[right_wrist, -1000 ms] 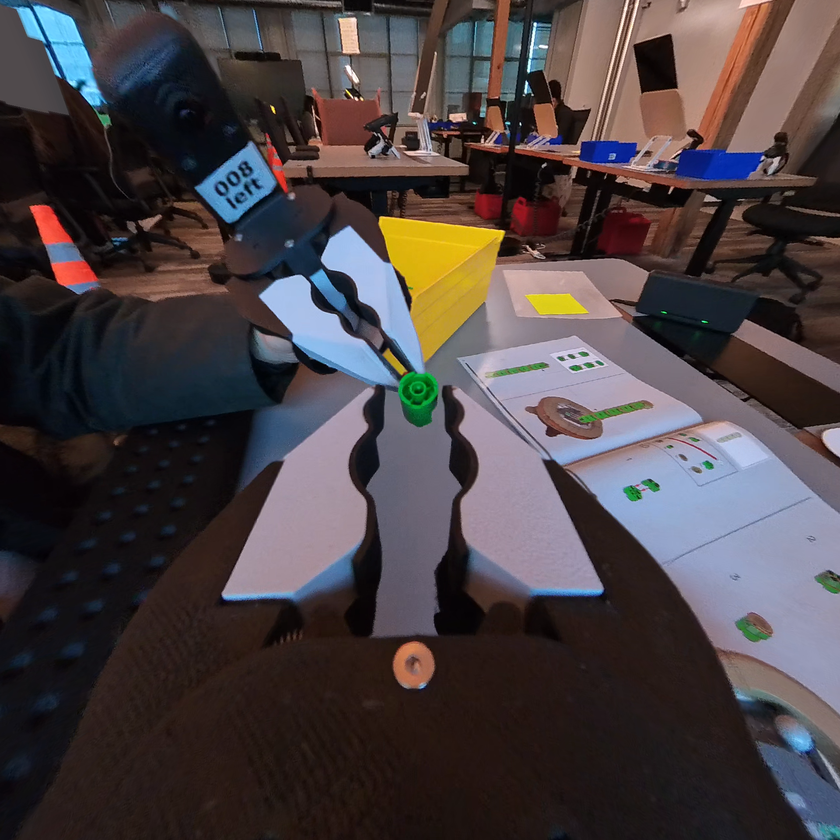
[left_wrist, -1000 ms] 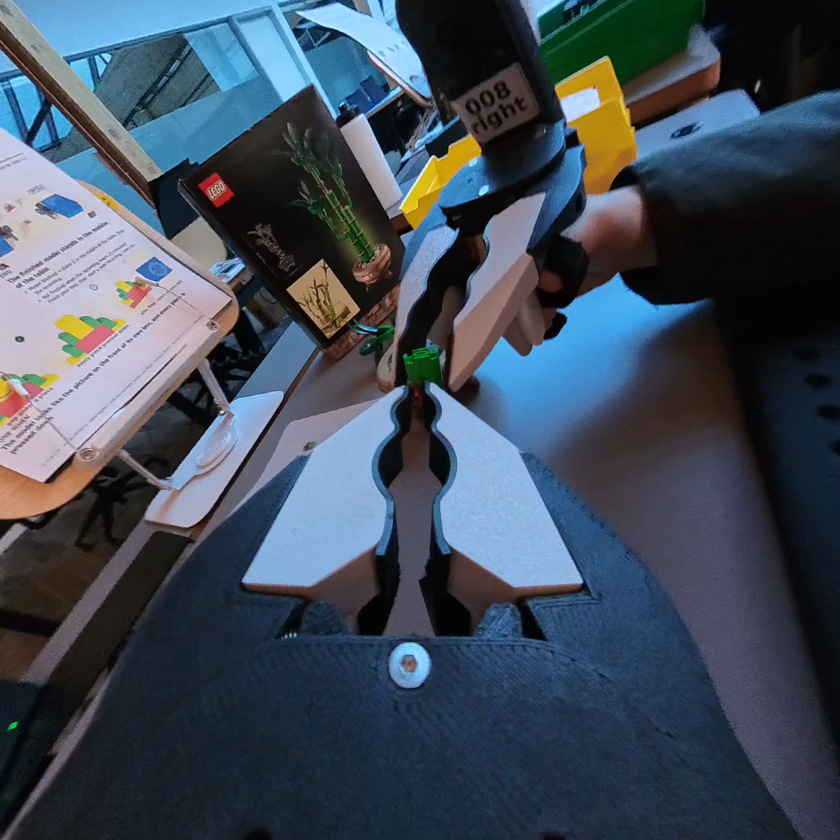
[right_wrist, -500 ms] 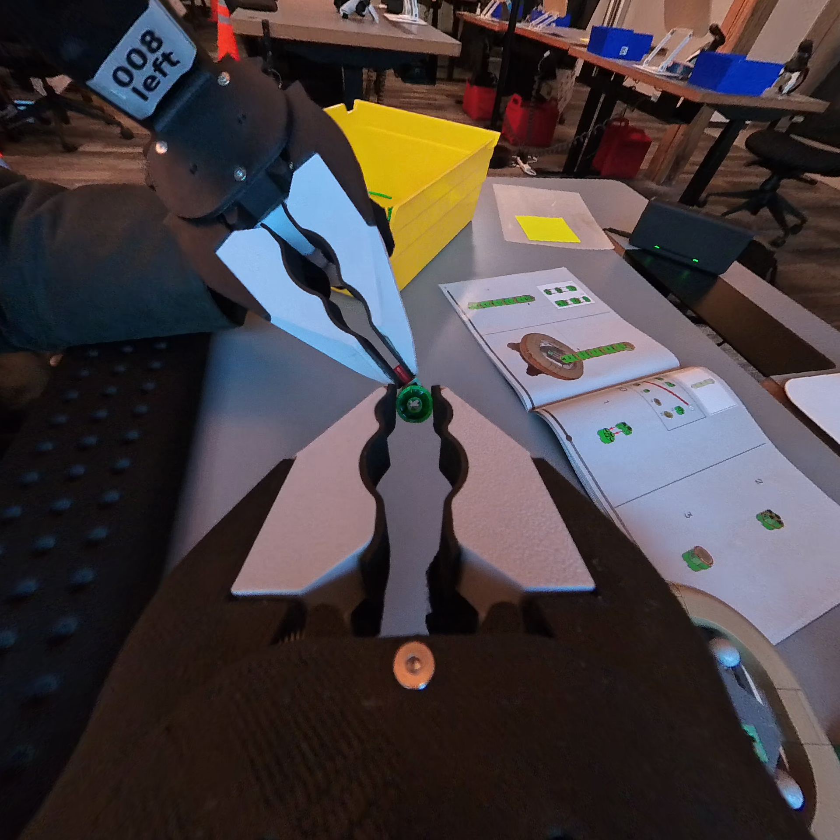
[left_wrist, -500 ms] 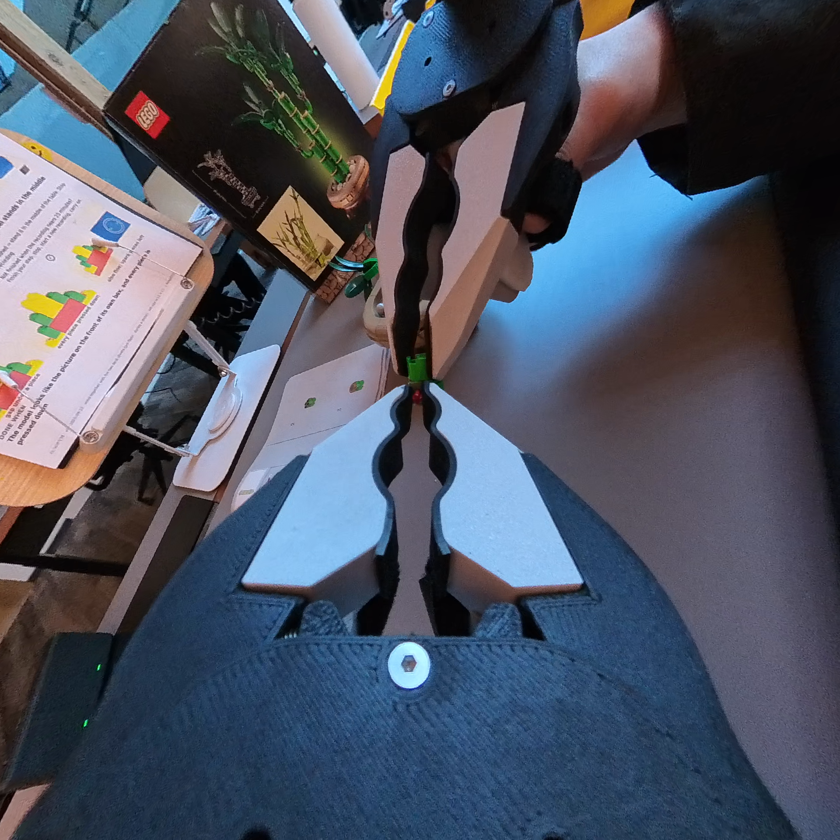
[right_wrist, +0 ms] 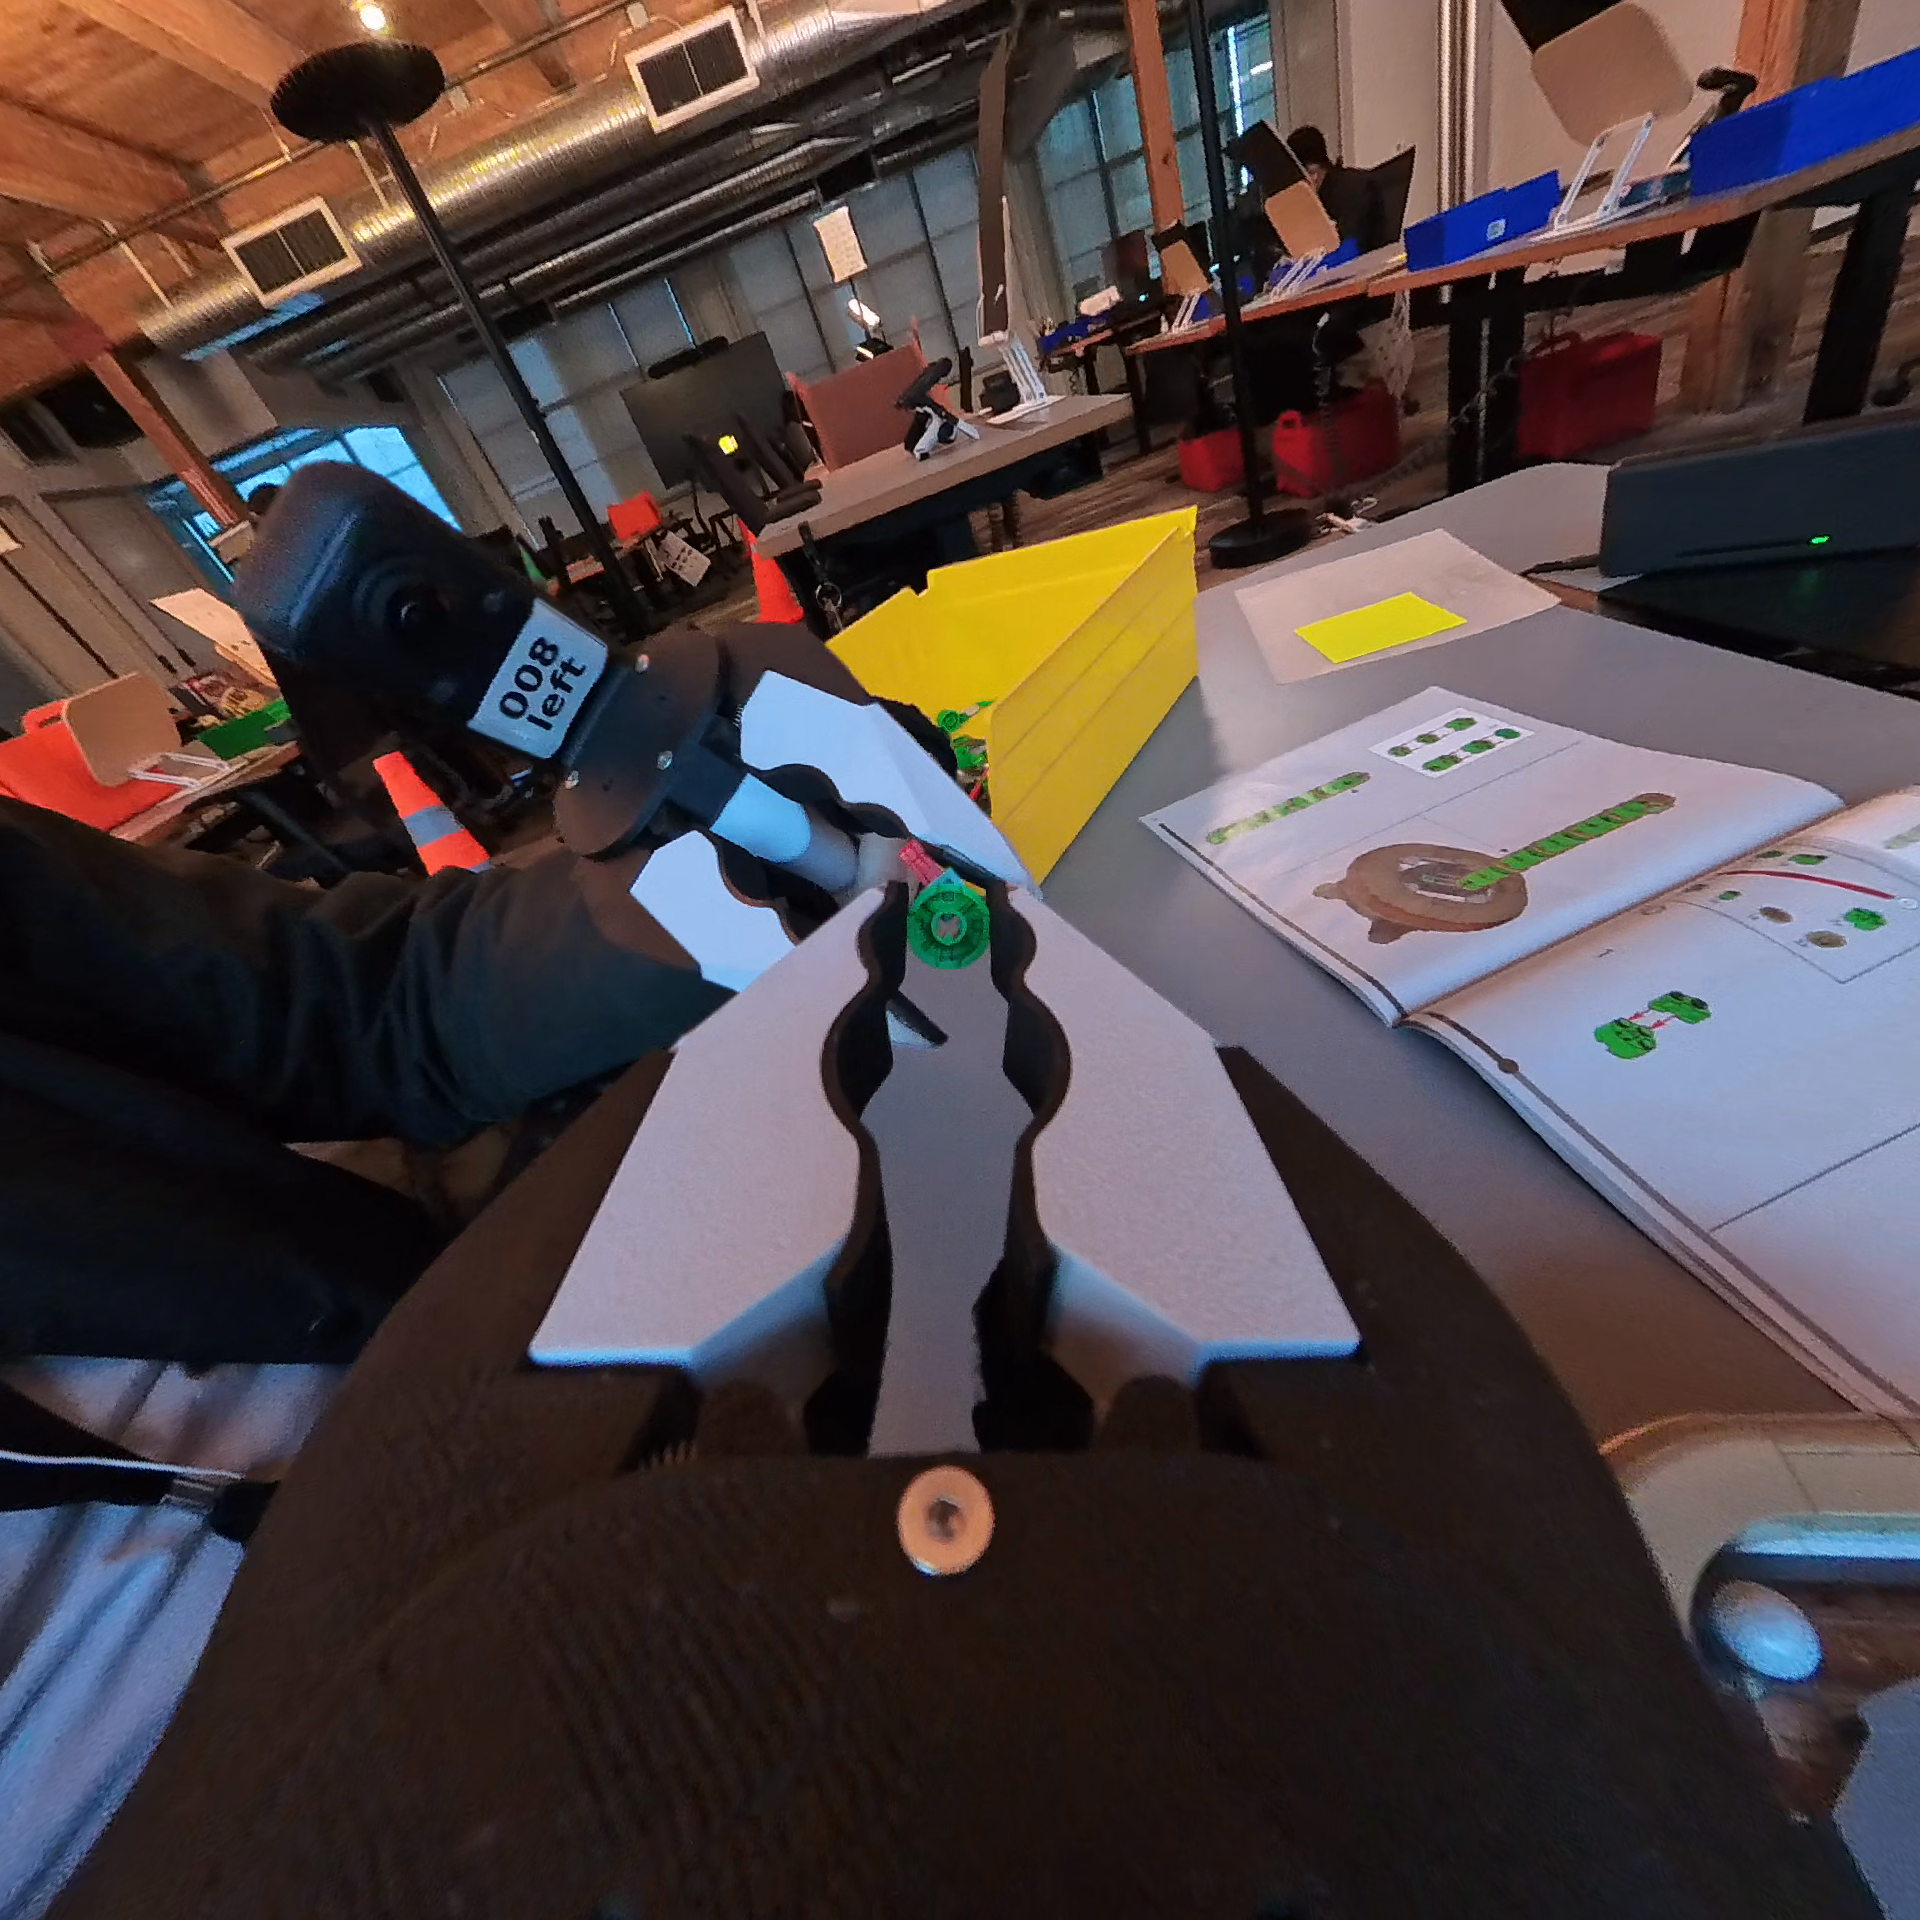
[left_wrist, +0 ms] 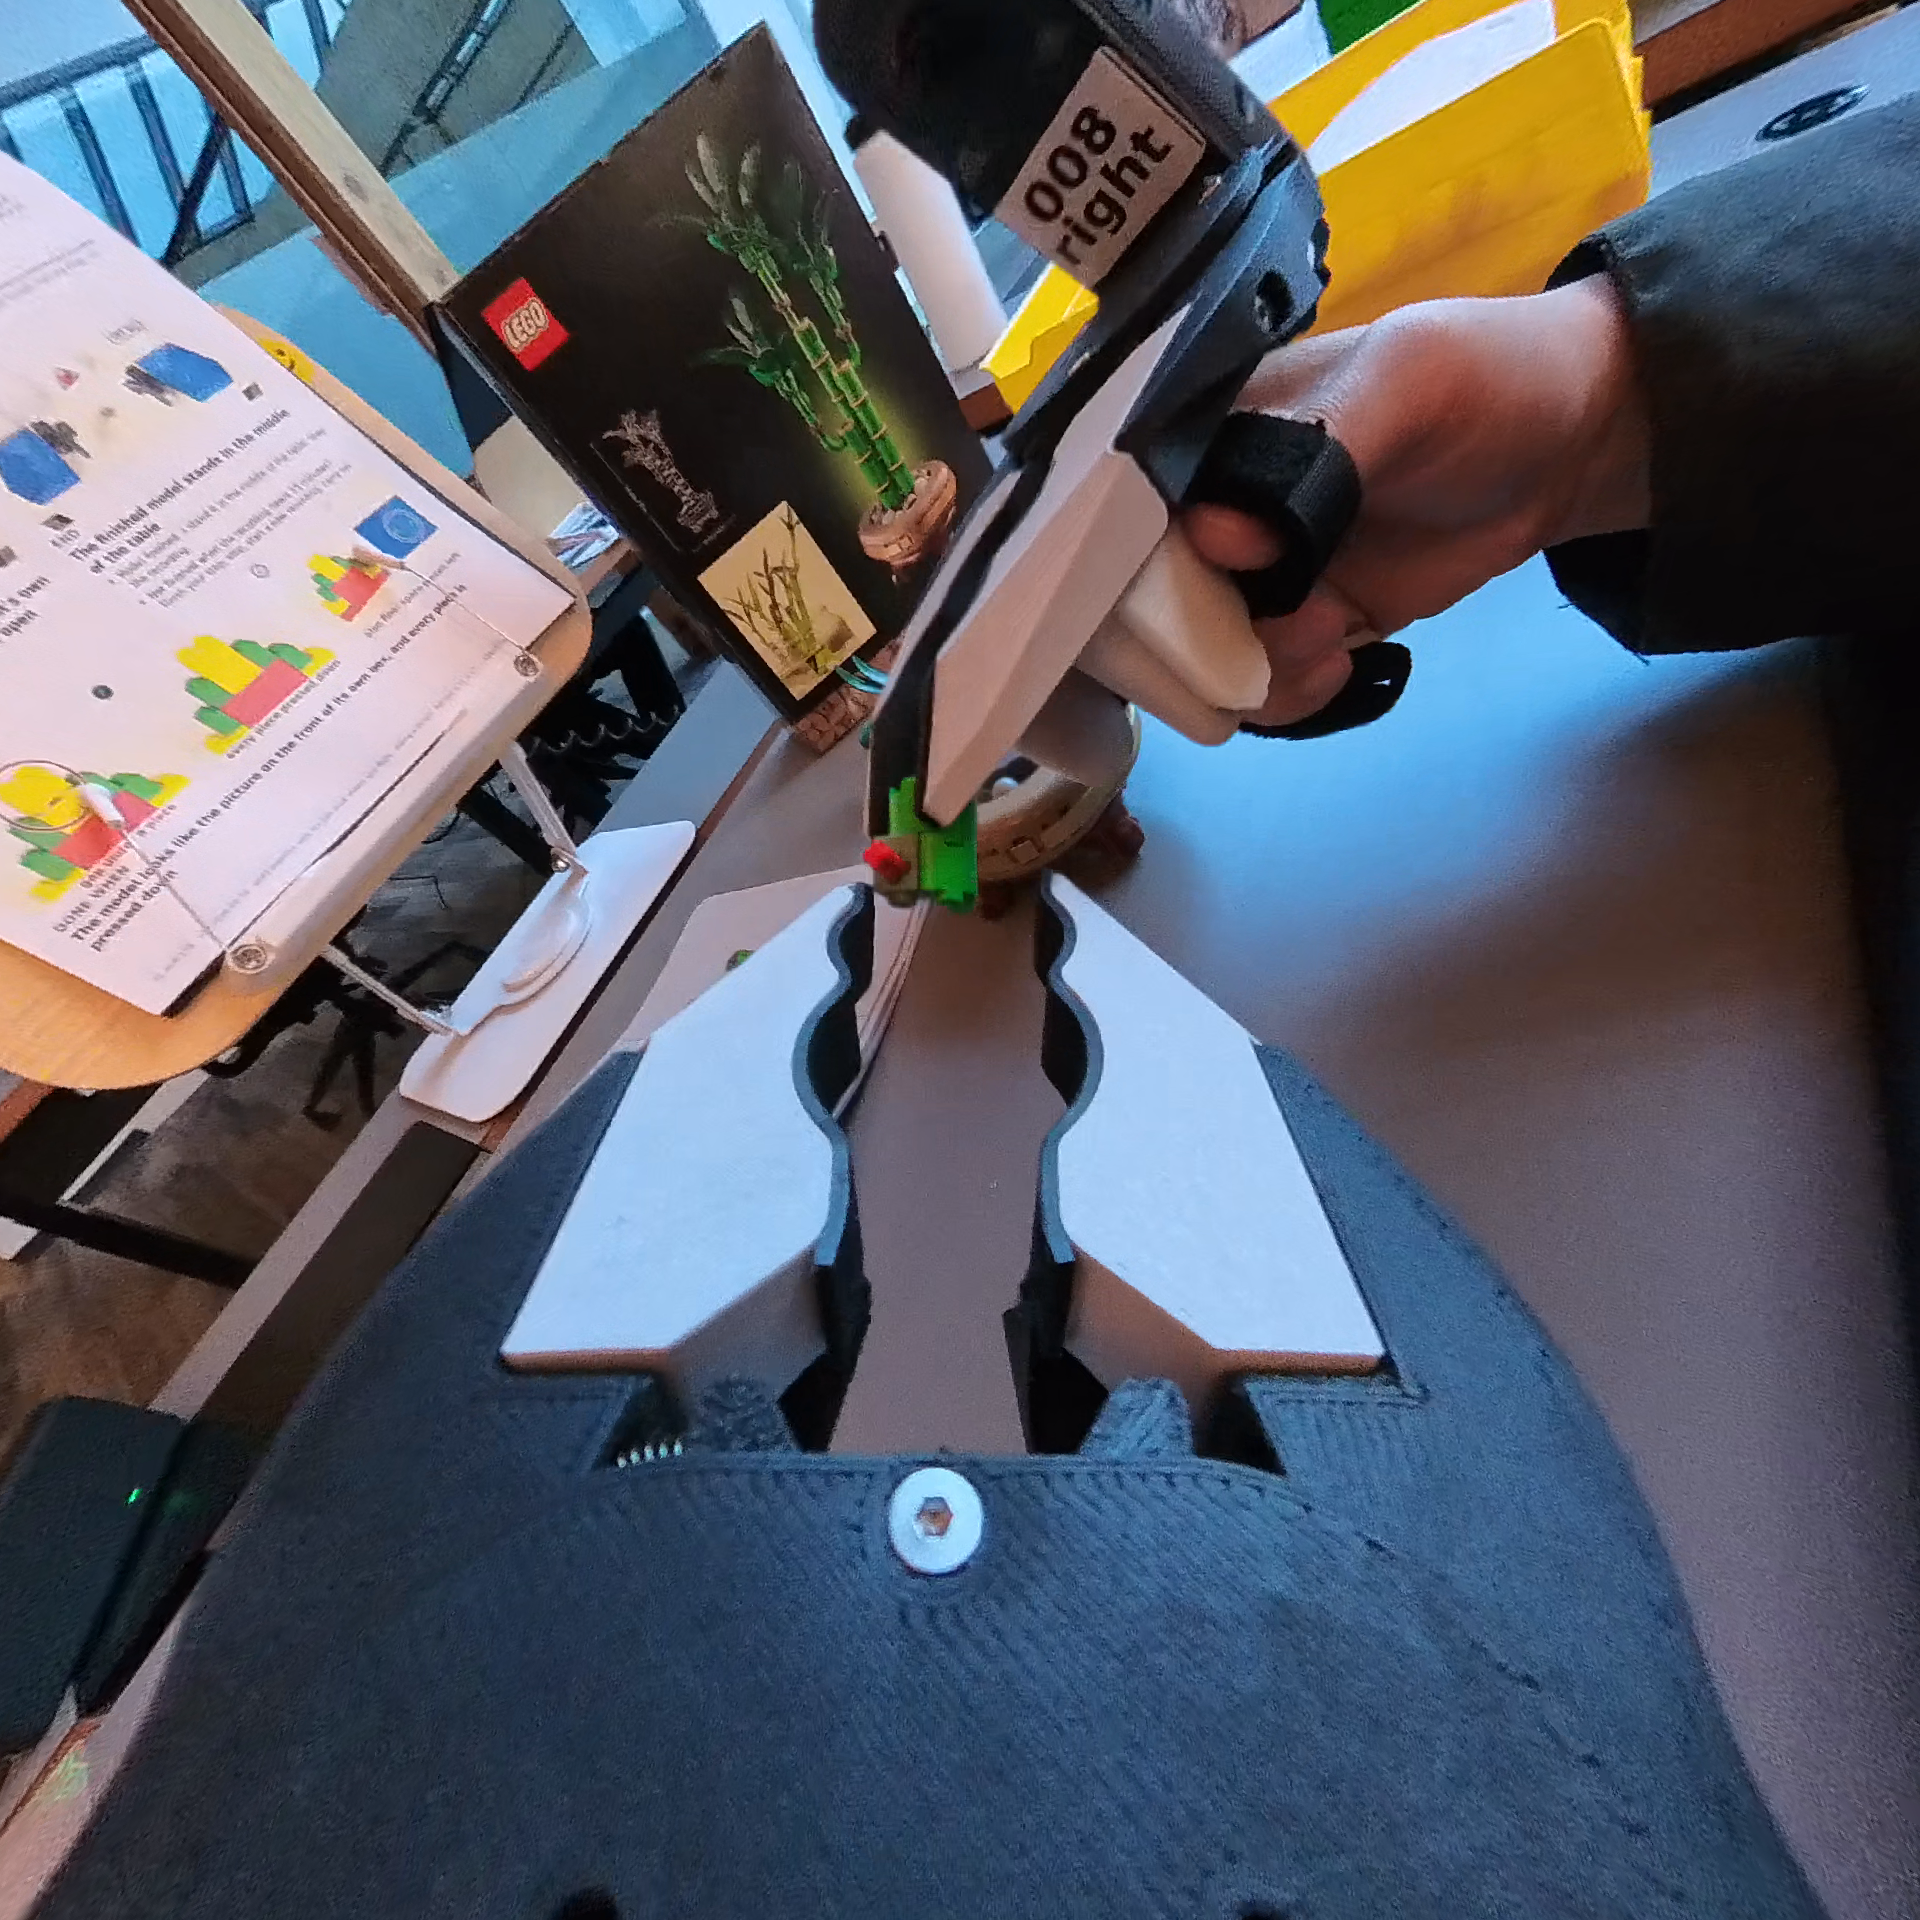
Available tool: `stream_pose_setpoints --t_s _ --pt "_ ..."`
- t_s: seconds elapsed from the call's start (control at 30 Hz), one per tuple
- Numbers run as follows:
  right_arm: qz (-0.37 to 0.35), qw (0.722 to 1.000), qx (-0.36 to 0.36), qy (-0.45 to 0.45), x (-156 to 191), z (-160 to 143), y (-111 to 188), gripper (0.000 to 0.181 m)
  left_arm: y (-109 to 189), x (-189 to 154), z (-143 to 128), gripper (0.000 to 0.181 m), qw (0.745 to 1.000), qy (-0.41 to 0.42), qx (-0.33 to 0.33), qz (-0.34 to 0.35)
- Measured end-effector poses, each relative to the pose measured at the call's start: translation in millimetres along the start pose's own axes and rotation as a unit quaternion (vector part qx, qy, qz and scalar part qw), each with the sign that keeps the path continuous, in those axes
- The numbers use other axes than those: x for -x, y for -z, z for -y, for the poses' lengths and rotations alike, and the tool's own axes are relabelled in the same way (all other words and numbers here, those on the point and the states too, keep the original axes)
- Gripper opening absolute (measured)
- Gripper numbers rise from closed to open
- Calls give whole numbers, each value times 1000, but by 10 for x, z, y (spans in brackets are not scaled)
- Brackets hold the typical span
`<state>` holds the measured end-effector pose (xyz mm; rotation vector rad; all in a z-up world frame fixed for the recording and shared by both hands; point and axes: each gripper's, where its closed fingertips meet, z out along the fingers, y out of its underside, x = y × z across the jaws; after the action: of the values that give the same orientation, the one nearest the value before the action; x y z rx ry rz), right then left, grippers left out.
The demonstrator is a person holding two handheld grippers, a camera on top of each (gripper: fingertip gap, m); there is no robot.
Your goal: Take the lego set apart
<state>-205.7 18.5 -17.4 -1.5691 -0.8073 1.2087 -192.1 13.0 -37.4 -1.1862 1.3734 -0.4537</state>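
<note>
My right gripper (right_wrist: 943, 899) is shut on a small round green lego piece (right_wrist: 945, 925) with a red pin (right_wrist: 920, 862) sticking out of one side. In the left wrist view the right gripper (left_wrist: 914, 821) comes down from above and holds that green piece (left_wrist: 940, 862) just past my left gripper's tips. My left gripper (left_wrist: 954, 894) is open and empty, jaws either side of the piece without touching it. Its white fingers (right_wrist: 873, 758) show behind the piece in the right wrist view. A round tan lego base (left_wrist: 1049, 831) stands on the table behind.
A yellow bin (right_wrist: 1081, 665) with green pieces stands at the back. An open instruction booklet (right_wrist: 1558, 935) lies to the right. The dark lego box (left_wrist: 727, 416) stands behind the base. A printed sheet on a stand (left_wrist: 208, 582) is at the left table edge.
My left gripper was shut on the red pin of the green piece. It has opened and let go. The right gripper keeps the piece and has tilted.
</note>
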Motion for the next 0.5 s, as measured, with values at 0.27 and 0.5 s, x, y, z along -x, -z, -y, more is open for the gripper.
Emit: stream_pose_setpoints --t_s 0.27,0.5 --pt "8 1000 26 -1 8 -117 -59 14 13 -12 -39 17 1000 0 18 -11" --pt "13 998 34 -42 -48 -154 -28 19 -4 -15 -87 16 999 -16 36 -8"
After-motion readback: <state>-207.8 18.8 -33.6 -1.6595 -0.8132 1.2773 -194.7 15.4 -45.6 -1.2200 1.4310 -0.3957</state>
